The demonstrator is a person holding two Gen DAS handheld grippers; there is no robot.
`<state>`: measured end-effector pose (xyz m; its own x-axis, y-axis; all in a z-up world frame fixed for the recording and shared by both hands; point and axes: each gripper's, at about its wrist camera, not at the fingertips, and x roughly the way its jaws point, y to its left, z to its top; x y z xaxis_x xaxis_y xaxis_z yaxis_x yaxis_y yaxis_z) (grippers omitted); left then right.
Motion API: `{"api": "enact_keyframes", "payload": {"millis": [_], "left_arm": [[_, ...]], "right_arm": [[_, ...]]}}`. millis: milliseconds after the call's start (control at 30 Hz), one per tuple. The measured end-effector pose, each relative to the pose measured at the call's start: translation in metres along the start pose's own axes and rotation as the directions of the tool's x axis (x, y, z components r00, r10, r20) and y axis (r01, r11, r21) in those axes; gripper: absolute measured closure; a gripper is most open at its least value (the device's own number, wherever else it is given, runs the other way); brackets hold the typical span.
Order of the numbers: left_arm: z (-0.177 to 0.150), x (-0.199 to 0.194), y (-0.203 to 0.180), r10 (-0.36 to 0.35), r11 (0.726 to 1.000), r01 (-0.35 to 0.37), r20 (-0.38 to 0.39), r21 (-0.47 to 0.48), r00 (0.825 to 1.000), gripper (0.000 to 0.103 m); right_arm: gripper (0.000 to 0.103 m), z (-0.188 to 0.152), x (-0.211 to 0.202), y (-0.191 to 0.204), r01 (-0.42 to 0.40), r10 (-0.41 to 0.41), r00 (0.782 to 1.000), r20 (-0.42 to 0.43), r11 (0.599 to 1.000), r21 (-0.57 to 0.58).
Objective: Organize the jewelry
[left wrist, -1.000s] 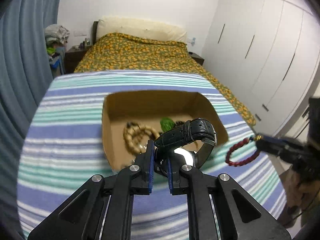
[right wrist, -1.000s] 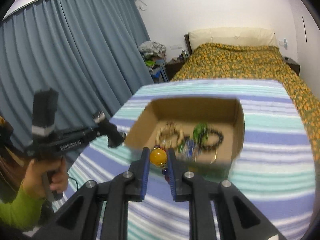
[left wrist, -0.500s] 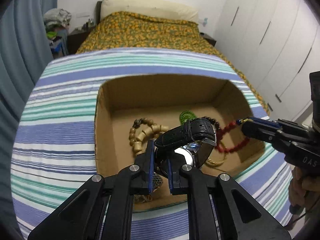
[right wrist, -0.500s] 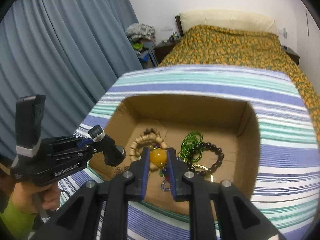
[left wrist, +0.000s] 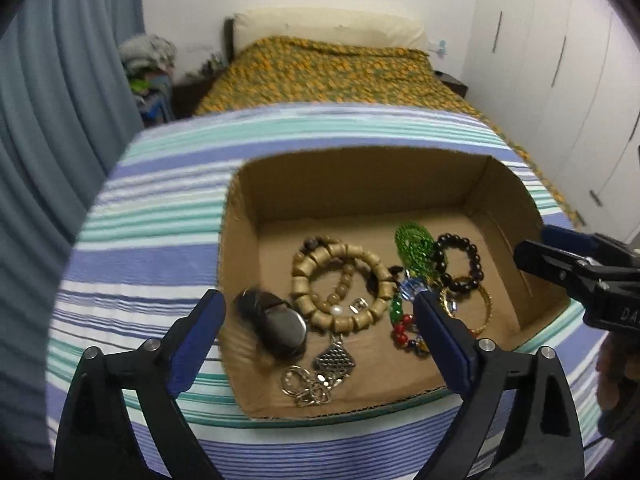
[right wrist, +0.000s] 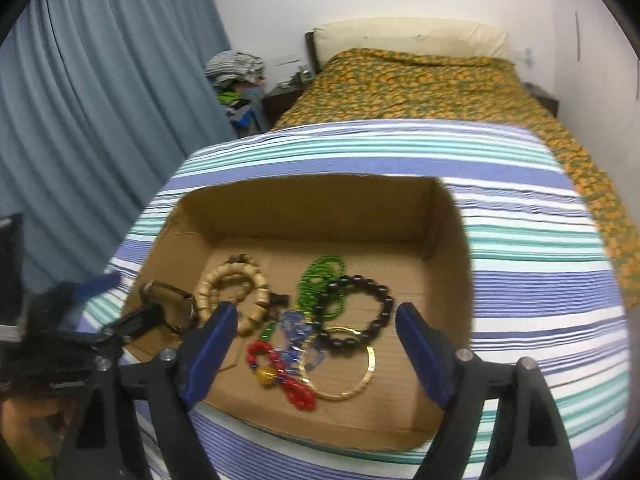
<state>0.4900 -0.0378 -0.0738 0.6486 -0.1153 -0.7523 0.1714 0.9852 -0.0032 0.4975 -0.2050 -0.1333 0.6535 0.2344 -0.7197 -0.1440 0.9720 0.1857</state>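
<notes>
Both claws are being spread over the open cardboard box (left wrist: pixel 240 216), which rests on the striped tabletop (left wrist: pixel 140 248). The left claw (left wrist: pixel 320 312) is opening with nothing pinched; the black-strapped watch (left wrist: pixel 276 328) lies blurred in the box's near left corner, just below and between the blue pads, apparently just let go. The right claw (right wrist: pixel 316 322) is likewise opening and empty, with the red beaded strand with an amber bead (right wrist: pixel 280 376) lying on the box floor beneath it, across the gold bangle (right wrist: pixel 348 364). The rest of the jewelry is already inside: the wooden bead bracelet (left wrist: pixel 340 280) in the middle, the green bead strand (left wrist: pixel 414 240) and the dark bead bracelet (left wrist: pixel 460 260) toward the far right, and a silver pendant with chain (left wrist: pixel 320 372) near the front wall. The release is judged best finished by letting the pads part fully before either claw is lifted, so that no strap or strand is snagged and dragged out. A straight upward withdrawal is advised, clear of the box walls and of the other claw.
</notes>
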Motion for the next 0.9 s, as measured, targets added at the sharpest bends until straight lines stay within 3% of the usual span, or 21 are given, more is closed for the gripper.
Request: {"api": "enact_keyframes", "payload": {"millis": [167,333,467,533,633,767,900], "left_arm": [[0.000,-0.034,-0.008,0.102,0.995,-0.100,0.096,-0.022,0.990,0.002],[-0.003,-0.063,-0.003,0.160,0.982,-0.147,0.109,-0.121,0.981,0.001],[-0.006,-0.079,0.005,0.138,0.977,-0.120,0.093,-0.176,0.986,0.001],[-0.007,-0.083,0.005,0.141,0.975,-0.127,0.069,-0.182,0.988,0.001],[-0.006,-0.088,0.002,0.182,0.974,-0.172,0.052,-0.146,0.982,0.001],[-0.008,-0.096,-0.001,0.221,0.970,-0.211,0.070,-0.123,0.973,0.001],[-0.010,-0.098,-0.001,0.195,0.977,-0.188,0.068,-0.099,0.978,0.001]], "right_arm": [[0.005,-0.004,-0.021,0.001,0.036,-0.036,0.998,0.045,0.999,0.000],[0.004,-0.005,-0.052,0.006,0.132,-0.128,0.986,0.106,0.991,-0.030],[0.004,-0.005,-0.080,0.011,0.197,-0.197,0.967,0.160,0.980,0.014],[0.004,-0.008,-0.091,0.013,0.157,-0.160,0.970,0.182,0.987,0.033],[0.004,-0.009,-0.101,0.018,0.039,-0.037,0.985,0.170,0.999,-0.007],[0.004,-0.010,-0.108,0.030,0.083,-0.078,0.980,0.181,0.996,-0.022],[0.004,-0.012,-0.112,0.039,0.131,-0.120,0.974,0.190,0.990,-0.046]]}}
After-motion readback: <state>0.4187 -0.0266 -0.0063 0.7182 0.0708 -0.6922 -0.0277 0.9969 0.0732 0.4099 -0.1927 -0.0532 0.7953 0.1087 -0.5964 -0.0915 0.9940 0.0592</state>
